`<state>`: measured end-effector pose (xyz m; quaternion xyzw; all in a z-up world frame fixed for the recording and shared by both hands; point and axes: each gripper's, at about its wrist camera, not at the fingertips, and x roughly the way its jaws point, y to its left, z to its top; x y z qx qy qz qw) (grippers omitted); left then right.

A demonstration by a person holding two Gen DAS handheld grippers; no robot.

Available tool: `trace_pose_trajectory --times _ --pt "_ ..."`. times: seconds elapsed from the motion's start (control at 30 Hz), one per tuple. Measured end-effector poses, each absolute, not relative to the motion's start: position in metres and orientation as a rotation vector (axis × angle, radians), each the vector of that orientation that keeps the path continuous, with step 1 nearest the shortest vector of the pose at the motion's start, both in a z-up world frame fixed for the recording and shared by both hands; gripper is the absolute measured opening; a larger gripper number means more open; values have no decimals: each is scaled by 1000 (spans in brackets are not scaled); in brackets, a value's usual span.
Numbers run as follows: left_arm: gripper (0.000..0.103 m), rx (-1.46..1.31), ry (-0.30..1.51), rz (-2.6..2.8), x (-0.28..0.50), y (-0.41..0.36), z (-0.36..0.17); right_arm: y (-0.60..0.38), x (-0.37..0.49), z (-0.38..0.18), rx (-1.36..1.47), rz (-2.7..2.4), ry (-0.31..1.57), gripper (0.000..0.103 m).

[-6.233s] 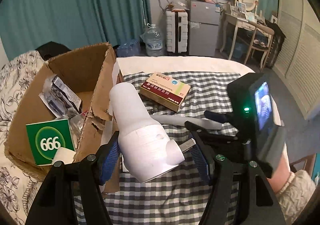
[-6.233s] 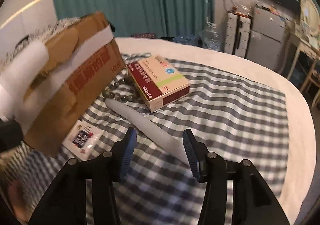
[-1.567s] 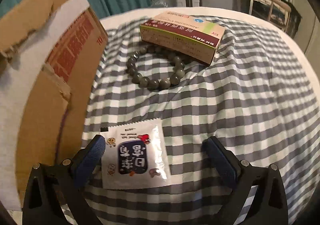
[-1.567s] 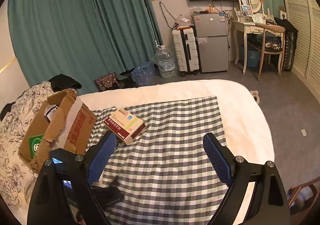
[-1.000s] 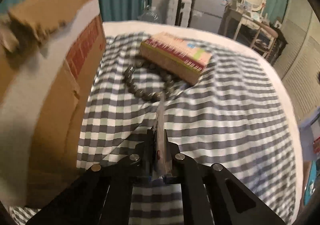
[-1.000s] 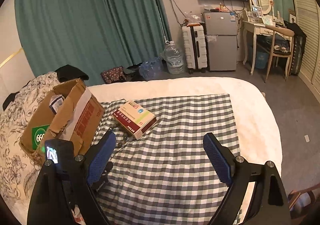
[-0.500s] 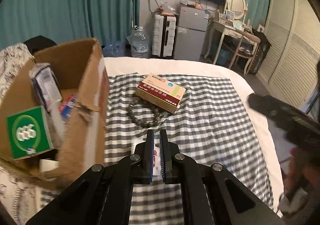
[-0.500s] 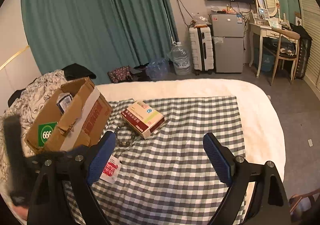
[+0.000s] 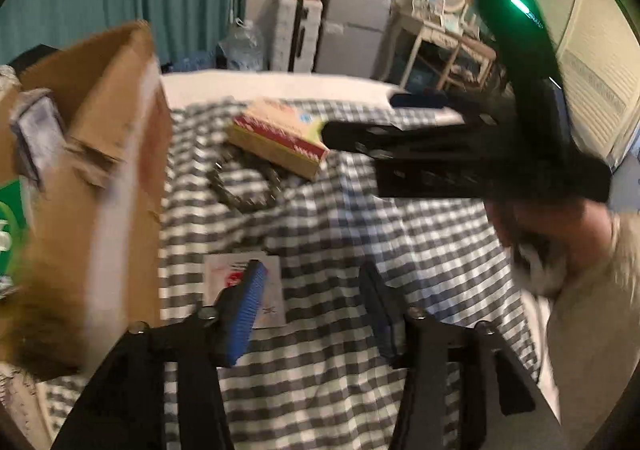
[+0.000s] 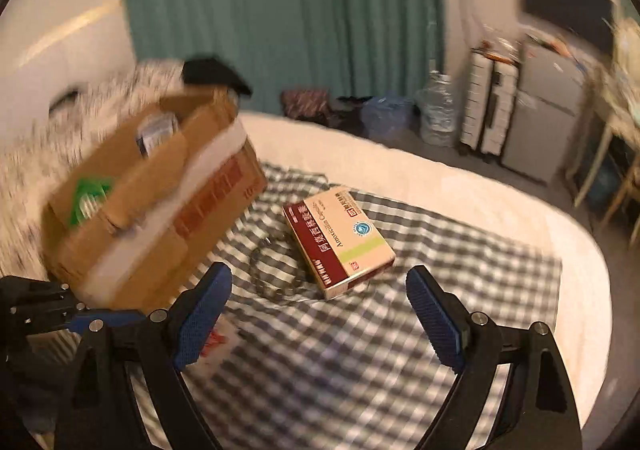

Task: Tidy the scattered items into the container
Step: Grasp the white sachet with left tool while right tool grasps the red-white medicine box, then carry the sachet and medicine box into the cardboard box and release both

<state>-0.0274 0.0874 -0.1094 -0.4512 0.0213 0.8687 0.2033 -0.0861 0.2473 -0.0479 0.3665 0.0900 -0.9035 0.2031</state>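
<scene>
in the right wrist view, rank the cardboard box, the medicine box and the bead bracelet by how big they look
1. cardboard box, clearly largest.
2. medicine box.
3. bead bracelet, partly hidden and blurred, so its rank under the medicine box is less certain.

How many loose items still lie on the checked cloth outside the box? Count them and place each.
3. The medicine box lies mid-cloth, the bead bracelet beside it toward the cardboard box, and the sachet lies flat under the opening left gripper. Others may be hidden.
</scene>
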Motion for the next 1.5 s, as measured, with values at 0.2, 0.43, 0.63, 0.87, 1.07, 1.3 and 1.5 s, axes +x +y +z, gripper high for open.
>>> trace_pose_trajectory --times 0.2,0.43,0.63,0.87,1.07,1.3,1.5 --pt "52 -1421 -47 2539 -72 86 -157 247 -125 -84 1085 -2387 311 89" --pt "54 -1402 42 2677 -86 90 -184 233 -155 -110 1073 -2371 415 89" --pt "54 -1399 21 2664 -85 86 -185 221 -168 -138 1155 -2343 377 79" --pt "54 -1386 24 2617 -71 84 -184 244 -98 -114 1111 -2470 330 79" --pt "38 -1381 -1 2538 -55 80 -183 287 -35 -103 1218 -2567 175 79" --pt "10 -1410 5 2473 -31 83 -171 314 16 -83 1282 -2651 -65 79" --pt "5 -1351 -13 2479 -16 80 -150 309 29 -69 1253 -2678 -60 78"
